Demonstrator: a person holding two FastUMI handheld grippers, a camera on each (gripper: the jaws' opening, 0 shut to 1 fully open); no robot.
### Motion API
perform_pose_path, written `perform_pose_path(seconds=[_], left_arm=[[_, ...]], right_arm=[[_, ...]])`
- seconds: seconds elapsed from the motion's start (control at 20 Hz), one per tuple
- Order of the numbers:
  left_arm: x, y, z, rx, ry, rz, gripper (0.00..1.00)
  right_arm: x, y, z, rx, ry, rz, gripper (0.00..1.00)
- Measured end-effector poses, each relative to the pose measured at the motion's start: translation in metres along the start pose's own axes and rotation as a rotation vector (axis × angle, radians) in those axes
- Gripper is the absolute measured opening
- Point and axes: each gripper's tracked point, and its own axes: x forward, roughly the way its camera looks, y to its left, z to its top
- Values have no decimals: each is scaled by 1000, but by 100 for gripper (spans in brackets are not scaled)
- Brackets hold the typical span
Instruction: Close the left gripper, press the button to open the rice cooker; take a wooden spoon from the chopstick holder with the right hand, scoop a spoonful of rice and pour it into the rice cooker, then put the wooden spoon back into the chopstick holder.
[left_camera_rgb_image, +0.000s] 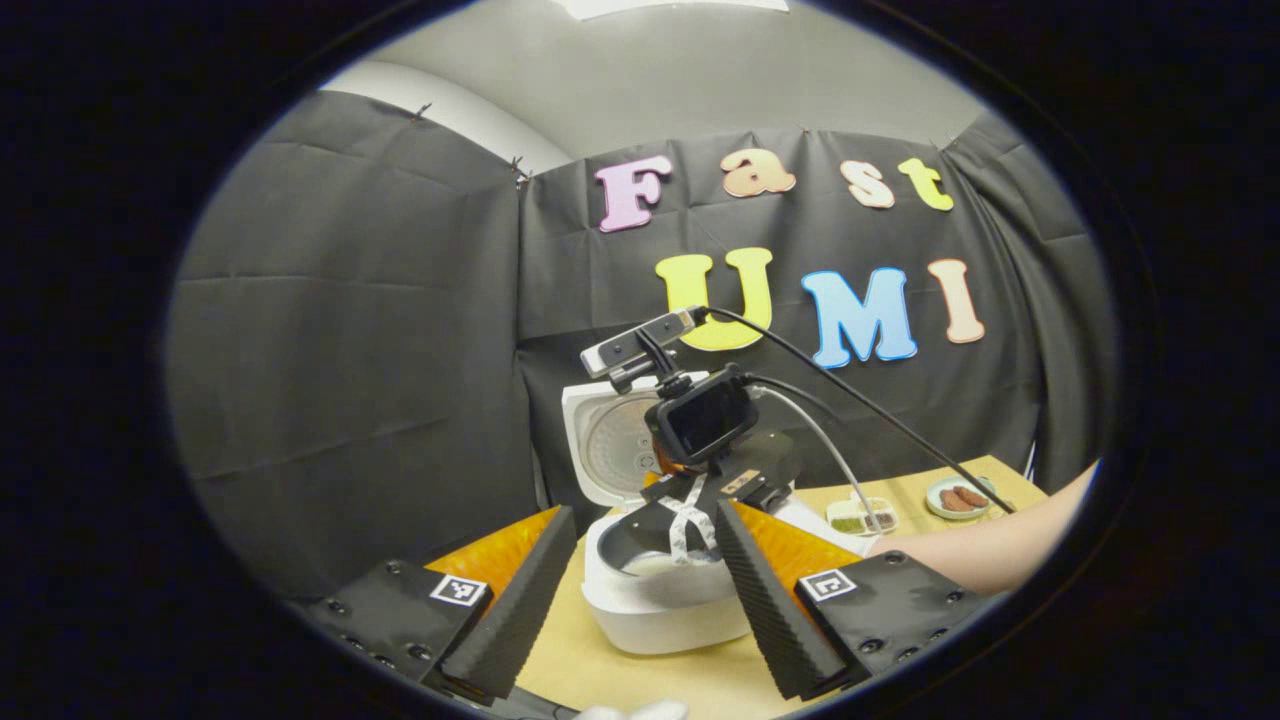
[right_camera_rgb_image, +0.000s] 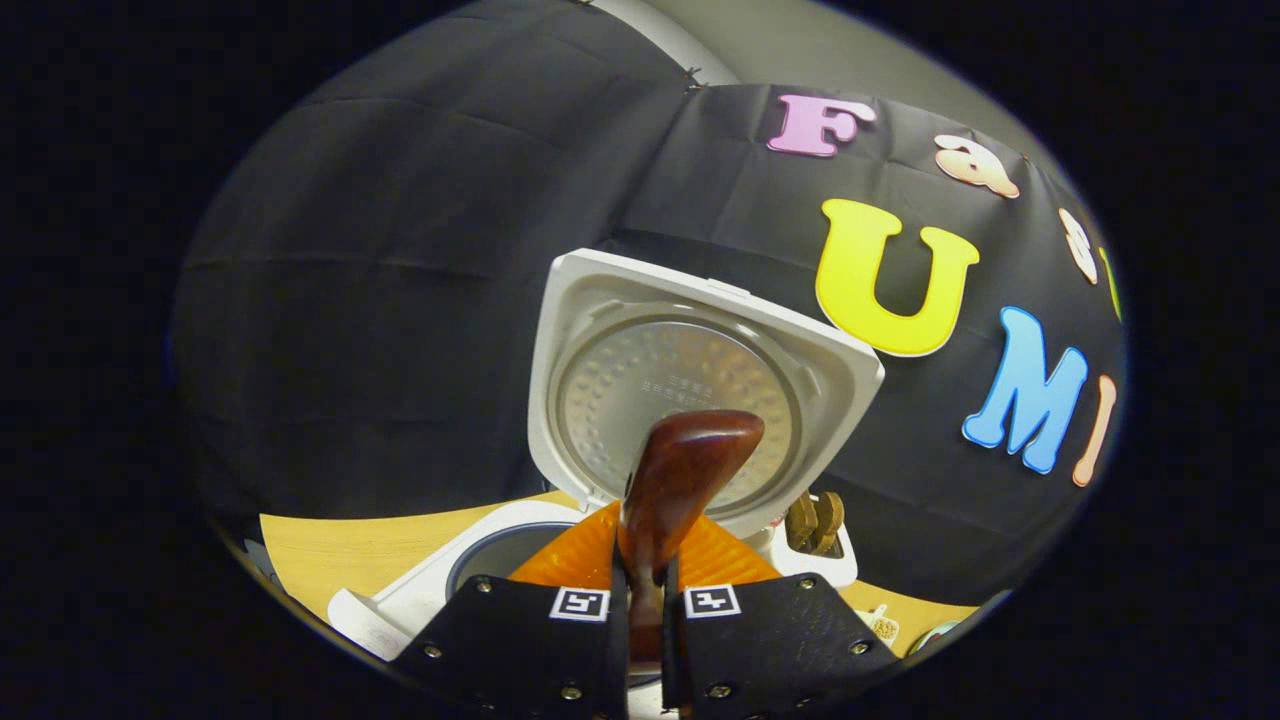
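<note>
The rice cooker (right_camera_rgb_image: 600, 560) sits on the wooden table (left_camera_rgb_image: 640, 670) with its lid (right_camera_rgb_image: 690, 390) swung fully up, so the button press is done. The right gripper (right_camera_rgb_image: 643, 600) is clamped on the wooden spoon (right_camera_rgb_image: 680, 470), whose bowl is raised above the open pot (left_camera_rgb_image: 660, 570); I judge this the pour or just after. The left gripper (left_camera_rgb_image: 640, 590) idles with its jaws wide, holding nothing. Next: carry the spoon to the chopstick holder (right_camera_rgb_image: 815, 545), just beside the cooker
</note>
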Motion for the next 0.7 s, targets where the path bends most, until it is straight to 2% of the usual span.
perform_pose_path(seconds=[0.1,0.2,0.25,0.5,0.65,0.7], left_arm=[[0,-1,3,1,-1,-2,97],[-1,-1,4,1,-6,-2,99],[-1,-2,5,-5,-8,-4,95],[3,-4,-1,-42,15,-14,98],[7,-5,-1,-52,26,-26,99],[7,-7,1,-53,25,-30,98]], right_arm=[[1,-6,-2,29,16,1,13],[1,-12,-3,113,36,15,13],[1,-17,-2,178,40,25,13],[-3,-39,2,507,66,46,13],[-5,-46,5,811,83,114,13],[-8,-51,4,894,91,115,13]])
